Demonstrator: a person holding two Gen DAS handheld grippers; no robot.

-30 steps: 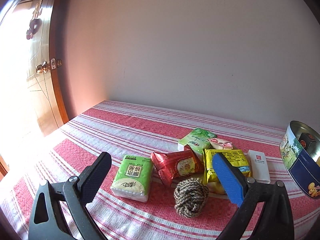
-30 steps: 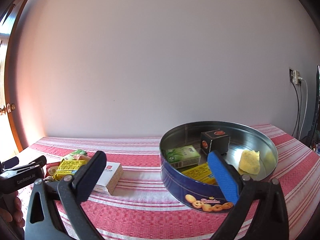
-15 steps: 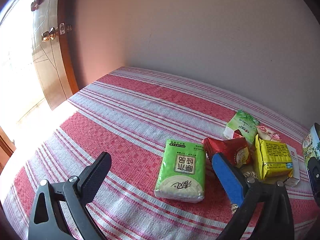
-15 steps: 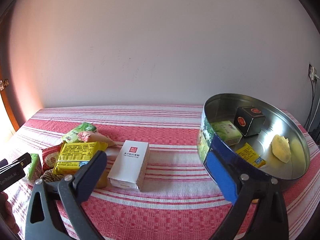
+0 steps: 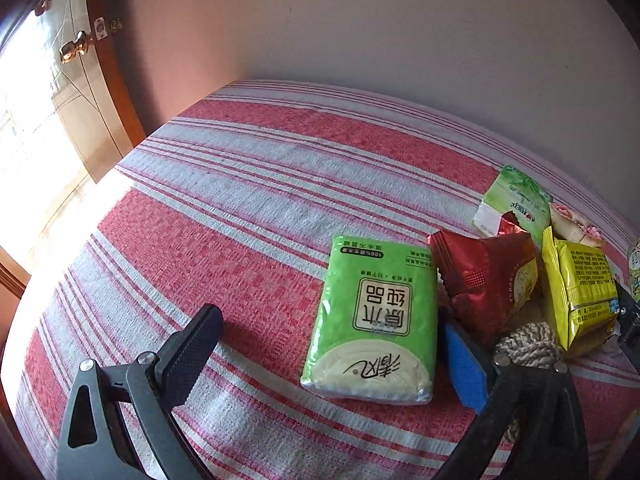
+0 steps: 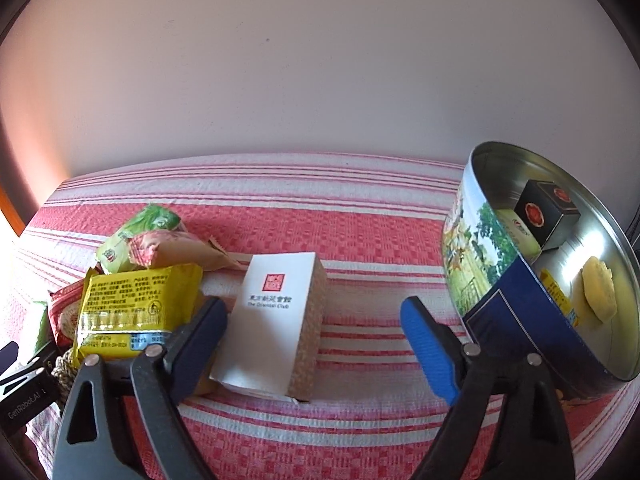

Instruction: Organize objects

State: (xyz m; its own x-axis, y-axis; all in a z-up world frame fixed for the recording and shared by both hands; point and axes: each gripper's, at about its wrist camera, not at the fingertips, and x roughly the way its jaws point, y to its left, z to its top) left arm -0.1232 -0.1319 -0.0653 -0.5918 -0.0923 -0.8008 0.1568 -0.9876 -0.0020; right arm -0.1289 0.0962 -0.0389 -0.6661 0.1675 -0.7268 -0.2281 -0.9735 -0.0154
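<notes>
Two grippers are in my view, both angled down at the red-and-white striped cloth covering the table (image 5: 256, 200). My left gripper (image 5: 332, 350) has its jaws spread wide and holds nothing; the green plastic pack of tissues (image 5: 374, 316) lies flat between them, much closer to the blue pad, and I cannot tell whether that pad touches the pack's edge. The black pad stands well clear of it on the bare cloth.

My right gripper (image 6: 314, 334) has its jaws closing, though they are still wide apart. Between them lies the white cardboard box with a small red square seal (image 6: 274, 320), flat on the cloth and nearer the black pad; neither pad presses on it, so nothing is gripped.

Just left of the box sits the yellow foil snack packet (image 6: 136, 308), with a pinkish wrapped packet (image 6: 172, 252) and a light green sachet (image 6: 140, 232) heaped behind it. From the left wrist view I also see a dark red foil packet (image 5: 488, 284) beside the tissues and a ball of braided brown rope (image 5: 528, 346) in front of it, partly hidden by my gripper's frame.

To the right stands the round blue-sided metal biscuit tin (image 6: 496, 264), open on top. Inside it are a small black box with red emblems (image 6: 546, 212), a pale green box (image 6: 520, 234), a yellow packet (image 6: 558, 292) and a yellow spongy lump (image 6: 598, 292).
</notes>
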